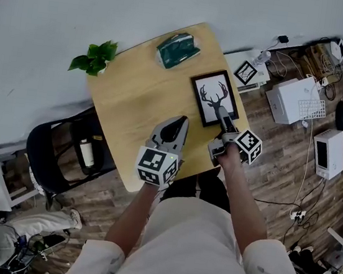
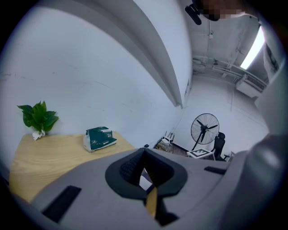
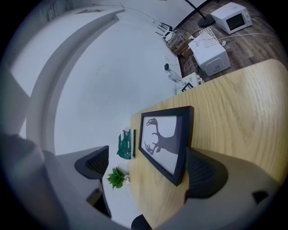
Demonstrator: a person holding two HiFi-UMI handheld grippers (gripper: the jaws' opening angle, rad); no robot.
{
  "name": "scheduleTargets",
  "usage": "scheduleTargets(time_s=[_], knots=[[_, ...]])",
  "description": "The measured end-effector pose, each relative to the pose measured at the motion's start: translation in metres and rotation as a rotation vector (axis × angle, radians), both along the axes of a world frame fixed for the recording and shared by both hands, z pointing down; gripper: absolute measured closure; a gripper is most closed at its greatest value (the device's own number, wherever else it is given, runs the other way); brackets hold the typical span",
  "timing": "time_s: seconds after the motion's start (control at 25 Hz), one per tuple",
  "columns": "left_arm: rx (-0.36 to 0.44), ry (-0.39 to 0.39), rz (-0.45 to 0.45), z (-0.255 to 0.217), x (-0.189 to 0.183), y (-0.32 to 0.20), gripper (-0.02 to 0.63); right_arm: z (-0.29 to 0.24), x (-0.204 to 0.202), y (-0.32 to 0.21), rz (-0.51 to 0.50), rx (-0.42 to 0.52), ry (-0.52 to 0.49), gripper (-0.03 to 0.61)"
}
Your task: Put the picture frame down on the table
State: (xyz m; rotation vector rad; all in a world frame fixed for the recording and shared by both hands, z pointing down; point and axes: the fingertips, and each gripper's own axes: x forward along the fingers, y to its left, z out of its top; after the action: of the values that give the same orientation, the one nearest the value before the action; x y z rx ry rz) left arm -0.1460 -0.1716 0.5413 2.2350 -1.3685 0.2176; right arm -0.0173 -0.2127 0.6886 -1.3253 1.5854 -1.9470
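The black picture frame (image 1: pixel 213 97) with a deer silhouette appears to lie flat on the right part of the wooden table (image 1: pixel 133 91). My right gripper (image 1: pixel 223 116) is at the frame's near edge, open. In the right gripper view the frame (image 3: pixel 166 137) sits ahead between the spread jaws. One pad (image 3: pixel 200 173) is right beside the frame's corner; I cannot tell if it touches. My left gripper (image 1: pixel 176 126) hovers over the table's near middle, left of the frame. In its own view the left gripper (image 2: pixel 144 168) is shut with nothing in it.
A green tissue pack (image 1: pixel 177 49) lies at the table's far edge and a small plant (image 1: pixel 95 57) stands at its far left corner. A black chair (image 1: pixel 57 149) stands left of the table. White appliances (image 1: pixel 295 99) and cables sit on the floor at right.
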Motion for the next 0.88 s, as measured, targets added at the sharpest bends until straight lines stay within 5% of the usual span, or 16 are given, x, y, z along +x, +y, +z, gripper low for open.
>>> scheduleTargets(time_s=[0.4, 0.88], knots=[[0.032, -0.040, -0.044, -0.024, 0.016, 0.019, 0.607, -0.035, 0.010, 0.025, -0.082, 0.070, -0.044, 0.085], [0.067, -0.074, -0.112, -0.057, 0.071, 0.081, 0.607, -0.085, 0.049, 0.081, -0.168, 0.173, -0.155, 0.410]])
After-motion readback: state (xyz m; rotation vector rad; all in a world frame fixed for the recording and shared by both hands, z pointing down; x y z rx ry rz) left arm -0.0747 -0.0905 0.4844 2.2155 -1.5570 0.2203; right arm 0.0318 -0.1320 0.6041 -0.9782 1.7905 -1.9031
